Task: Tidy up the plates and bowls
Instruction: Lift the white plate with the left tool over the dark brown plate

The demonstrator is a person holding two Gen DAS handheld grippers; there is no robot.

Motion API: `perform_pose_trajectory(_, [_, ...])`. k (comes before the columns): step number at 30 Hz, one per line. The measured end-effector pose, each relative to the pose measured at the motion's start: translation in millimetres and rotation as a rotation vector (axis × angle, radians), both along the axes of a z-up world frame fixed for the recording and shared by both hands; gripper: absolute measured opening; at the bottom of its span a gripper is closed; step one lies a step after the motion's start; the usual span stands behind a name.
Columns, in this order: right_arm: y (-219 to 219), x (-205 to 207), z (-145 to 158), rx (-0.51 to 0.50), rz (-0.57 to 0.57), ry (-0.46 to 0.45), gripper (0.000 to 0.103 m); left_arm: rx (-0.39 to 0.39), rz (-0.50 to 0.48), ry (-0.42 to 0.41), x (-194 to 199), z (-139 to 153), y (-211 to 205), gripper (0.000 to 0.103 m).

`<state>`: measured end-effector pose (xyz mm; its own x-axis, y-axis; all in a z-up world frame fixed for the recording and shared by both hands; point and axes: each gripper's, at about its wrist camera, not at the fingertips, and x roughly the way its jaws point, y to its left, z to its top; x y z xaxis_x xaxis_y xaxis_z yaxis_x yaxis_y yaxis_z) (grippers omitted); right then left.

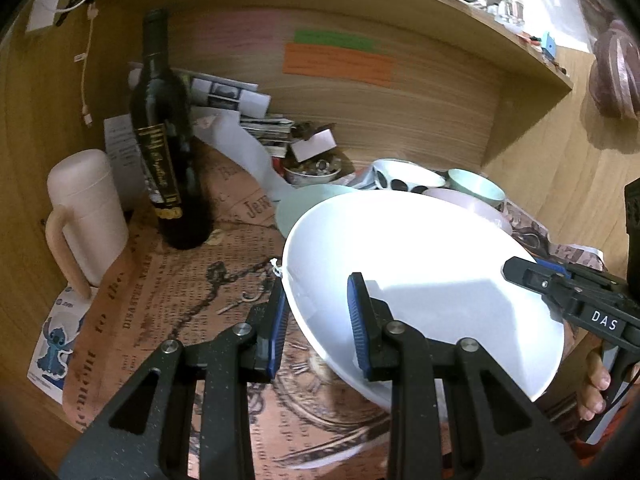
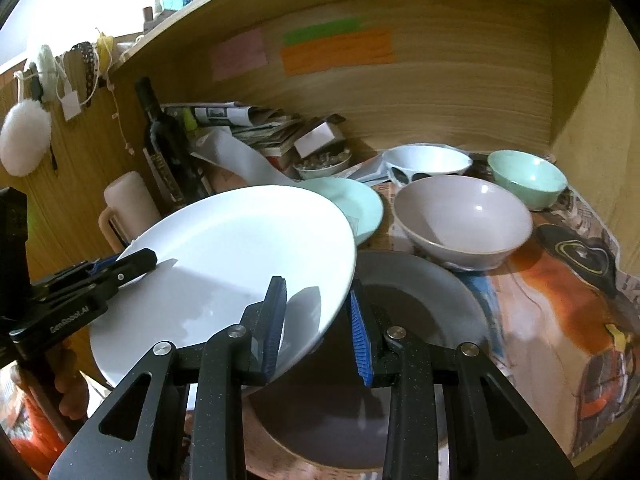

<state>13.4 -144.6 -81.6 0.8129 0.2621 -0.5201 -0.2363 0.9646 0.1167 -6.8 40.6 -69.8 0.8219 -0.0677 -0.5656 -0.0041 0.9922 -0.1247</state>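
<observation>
- White plate (image 2: 224, 264): it is held tilted above the tabletop (image 1: 168, 280) at the near edge, gripped on opposite sides of its rim by the two tools.
- Left hand-held gripper (image 1: 318, 316): its jaws are narrowed onto the plate's left rim, one blue pad under the rim and one on the upper face.
- Right hand-held gripper (image 2: 318, 320): it is likewise closed narrow on the right rim, which passes between its pads.
- Handling, as a judgement: the plate looks stiff, glossy and breakable, so it is likely to slip if either grip loosens; the rim, taken at two opposite points as now, seems the best hold, and the tilt should be levelled before it is set down.
- Dark plate (image 2: 420, 320): it lies flat directly below the raised plate, near the front edge, and may be meant as the base of a stack.
- Grey bowl (image 2: 460, 224): it sits just behind the dark plate, partly on its far rim as far as can be told.
- Pale green plate (image 2: 352, 204): it lies towards the middle, behind the white plate.
- Spotted bowl (image 2: 424, 162) and mint bowl (image 2: 528, 178): these are seen near the back right corner.
- Dark bottle (image 1: 164, 140) and lidded mug (image 1: 84, 212): both stand at the left edge.
</observation>
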Motion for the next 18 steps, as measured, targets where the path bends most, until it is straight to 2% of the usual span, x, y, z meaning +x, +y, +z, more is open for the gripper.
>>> perform_pose_trajectory(8, [-30, -7, -6, 0.033, -0.021, 0.015, 0.028, 0.027, -0.031, 0.015, 3, -1, -30, 0.029])
perform_pose_trajectory(18, [-54, -10, -15, 0.021, -0.039, 0.043, 0.028, 0.006, -0.058, 0.053, 13, -17, -55, 0.029])
